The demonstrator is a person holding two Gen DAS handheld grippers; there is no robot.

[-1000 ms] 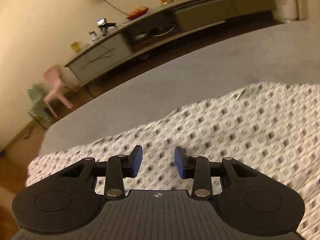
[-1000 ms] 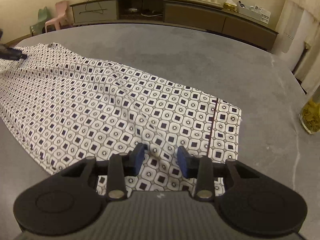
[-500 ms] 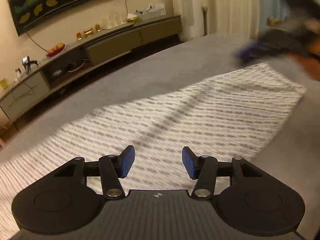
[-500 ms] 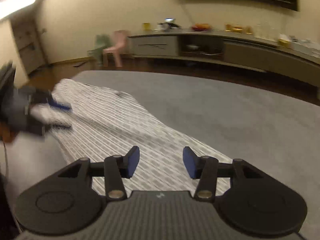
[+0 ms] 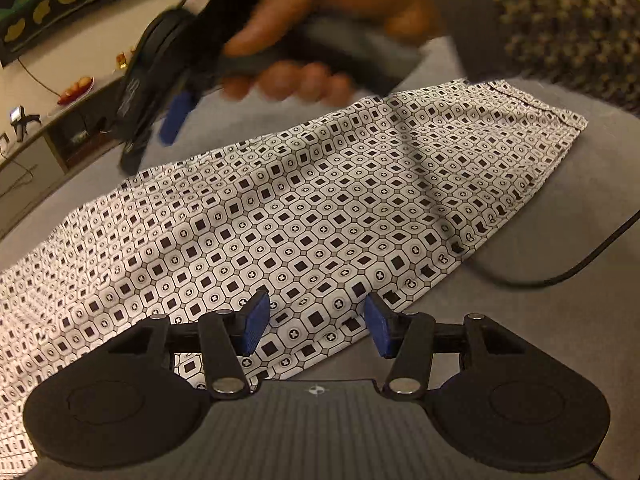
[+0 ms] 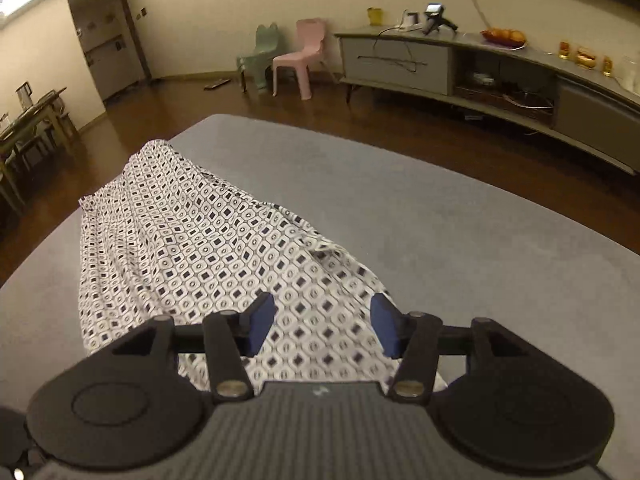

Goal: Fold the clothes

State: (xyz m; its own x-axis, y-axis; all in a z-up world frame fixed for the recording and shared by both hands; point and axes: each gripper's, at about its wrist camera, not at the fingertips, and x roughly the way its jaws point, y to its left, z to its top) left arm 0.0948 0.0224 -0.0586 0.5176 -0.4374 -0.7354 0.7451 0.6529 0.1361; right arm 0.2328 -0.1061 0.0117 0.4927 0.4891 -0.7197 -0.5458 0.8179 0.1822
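Jaws spread on both, right opening, over patterned garment [image 5: 304,208]; black cable [image 5: 568,268] beside it.

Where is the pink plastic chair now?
In the right wrist view, the pink plastic chair stands upper centre, between the green chair and the long grey cabinet.

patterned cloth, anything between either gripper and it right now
Nothing visible does. The patterned cloth lies flat on the grey surface, right under the left gripper and the right gripper. The right's jaws are opening; neither pair grips any fabric. A black cable lies beside the cloth, not on it.
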